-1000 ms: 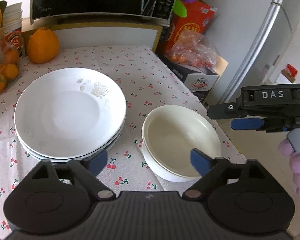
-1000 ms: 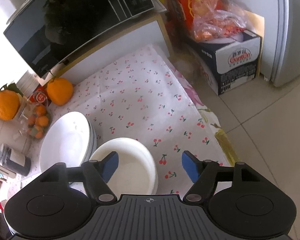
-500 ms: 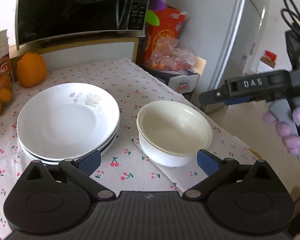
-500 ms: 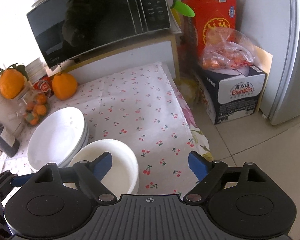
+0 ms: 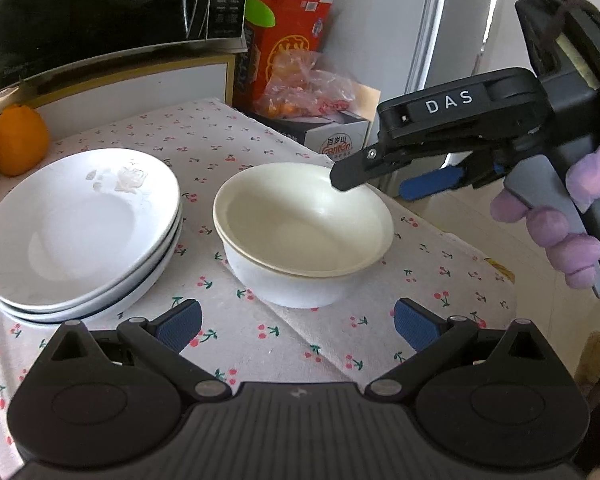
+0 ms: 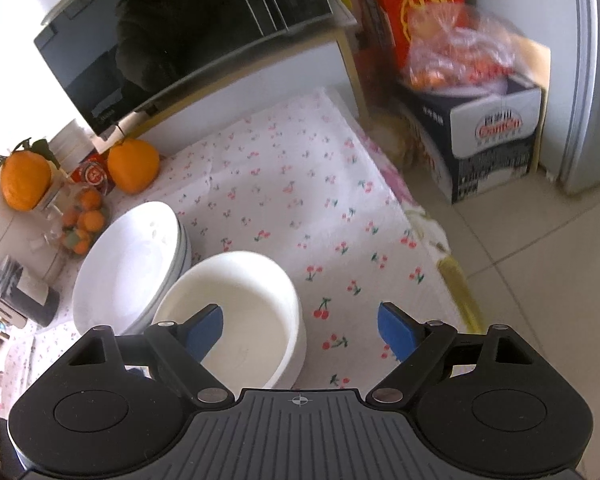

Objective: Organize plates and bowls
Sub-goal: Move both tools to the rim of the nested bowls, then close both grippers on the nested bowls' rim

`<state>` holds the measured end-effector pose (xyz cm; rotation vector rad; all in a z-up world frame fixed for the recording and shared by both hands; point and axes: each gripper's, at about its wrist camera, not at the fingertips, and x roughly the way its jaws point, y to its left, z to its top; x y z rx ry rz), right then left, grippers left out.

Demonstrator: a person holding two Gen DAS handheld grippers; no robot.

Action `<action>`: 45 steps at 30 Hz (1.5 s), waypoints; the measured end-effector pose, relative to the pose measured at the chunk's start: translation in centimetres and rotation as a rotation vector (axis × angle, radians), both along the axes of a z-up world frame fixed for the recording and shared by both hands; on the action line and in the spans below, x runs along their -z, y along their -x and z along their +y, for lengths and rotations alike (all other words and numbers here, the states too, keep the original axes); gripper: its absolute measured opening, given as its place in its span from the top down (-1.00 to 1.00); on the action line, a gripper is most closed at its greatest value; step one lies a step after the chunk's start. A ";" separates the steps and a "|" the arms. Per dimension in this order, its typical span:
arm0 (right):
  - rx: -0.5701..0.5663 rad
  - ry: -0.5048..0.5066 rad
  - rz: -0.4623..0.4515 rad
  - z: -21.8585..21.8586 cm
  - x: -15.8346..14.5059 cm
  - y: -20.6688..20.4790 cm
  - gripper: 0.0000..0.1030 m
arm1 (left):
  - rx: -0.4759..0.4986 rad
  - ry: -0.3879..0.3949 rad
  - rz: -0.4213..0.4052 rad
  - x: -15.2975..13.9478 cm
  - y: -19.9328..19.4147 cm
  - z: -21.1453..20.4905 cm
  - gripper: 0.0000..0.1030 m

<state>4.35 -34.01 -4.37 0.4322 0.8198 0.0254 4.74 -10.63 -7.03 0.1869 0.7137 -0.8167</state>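
Two nested white bowls stand on the cherry-print tablecloth, right of a stack of three white plates. My left gripper is open, low in front of the bowls, with nothing between its blue pads. My right gripper, held by a purple-gloved hand, reaches in from the right, one black fingertip over the bowls' far rim. In the right wrist view that right gripper is open: its left pad hangs over the inside of the bowls, its right pad outside, neither pressing. The plates lie behind.
A black microwave stands on a shelf at the back, with a large orange beside it. A jar of small oranges is left of the plates. On the floor to the right are a water carton with bagged fruit and the fridge.
Both grippers have opened wider. My left gripper sank and drew back toward the front of the bowls while rolling. The right gripper has come closer over the bowls' rim.
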 end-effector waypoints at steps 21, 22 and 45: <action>0.019 -0.062 0.089 0.1 1.9 -1.3 -0.68 | -0.012 -0.011 0.000 1.0 -1.1 -1.1 -0.97; 0.018 -0.062 0.091 0.1 2.0 -1.4 -0.68 | -0.010 -0.013 -0.001 1.0 -1.0 -1.1 -0.96; 0.049 -0.211 0.160 0.0 3.5 -2.1 0.44 | 0.043 -0.044 -0.032 0.8 -1.2 -1.9 -0.41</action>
